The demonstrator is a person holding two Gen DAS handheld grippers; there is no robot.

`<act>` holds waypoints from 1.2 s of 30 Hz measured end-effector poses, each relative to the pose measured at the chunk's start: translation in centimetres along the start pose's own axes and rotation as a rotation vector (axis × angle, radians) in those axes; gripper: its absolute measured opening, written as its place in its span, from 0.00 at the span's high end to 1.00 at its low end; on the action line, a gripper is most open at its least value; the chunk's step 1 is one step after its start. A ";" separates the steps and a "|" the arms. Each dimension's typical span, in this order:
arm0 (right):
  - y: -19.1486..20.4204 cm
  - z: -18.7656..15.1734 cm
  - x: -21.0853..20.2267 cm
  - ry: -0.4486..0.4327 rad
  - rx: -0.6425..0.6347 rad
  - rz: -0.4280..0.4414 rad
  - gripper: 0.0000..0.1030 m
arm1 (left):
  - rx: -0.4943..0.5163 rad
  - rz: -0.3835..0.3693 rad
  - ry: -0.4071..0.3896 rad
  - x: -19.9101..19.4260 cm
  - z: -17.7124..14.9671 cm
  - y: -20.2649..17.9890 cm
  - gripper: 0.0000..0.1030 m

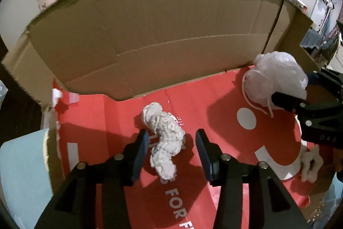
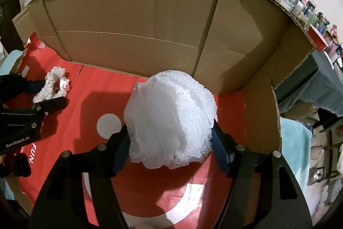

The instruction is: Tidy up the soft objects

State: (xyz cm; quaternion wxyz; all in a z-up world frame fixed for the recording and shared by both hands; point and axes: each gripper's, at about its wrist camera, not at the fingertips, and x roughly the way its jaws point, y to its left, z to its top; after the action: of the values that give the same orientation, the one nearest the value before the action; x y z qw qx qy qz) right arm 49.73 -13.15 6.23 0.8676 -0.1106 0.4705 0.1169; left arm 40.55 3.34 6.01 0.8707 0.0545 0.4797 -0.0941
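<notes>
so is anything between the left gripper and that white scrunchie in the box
Nothing visible. The white scrunchie lies on the red box floor directly between the left gripper fingers, which stand open clear of it.

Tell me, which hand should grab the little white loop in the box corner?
Probably the right hand-held gripper. In the left view the loop lies on the box floor beside it, while the left hand-held gripper straddles the scrunchie.
</notes>
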 end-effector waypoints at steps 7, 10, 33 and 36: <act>0.7 -0.6 -2.2 -0.023 0.001 -0.007 0.29 | -0.023 -0.018 -0.087 -4.3 -0.8 0.0 0.34; 0.9 -0.6 -3.6 -0.040 0.002 -0.013 0.28 | -0.037 -0.034 -0.135 -6.5 -1.2 0.0 0.26; 2.9 -9.9 -26.0 -0.391 0.037 0.048 0.10 | -0.058 -0.052 -0.529 -26.1 -10.5 -4.4 0.00; 3.5 -12.8 -28.5 -0.451 0.032 0.039 0.06 | -0.056 -0.054 -0.569 -27.8 -13.0 -5.2 0.00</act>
State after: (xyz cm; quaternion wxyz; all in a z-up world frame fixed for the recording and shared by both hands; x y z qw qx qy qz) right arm 23.39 -16.51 23.15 0.9500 -0.0587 0.2687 0.1479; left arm 14.17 3.74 22.57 0.9686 -0.0110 0.2197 -0.1157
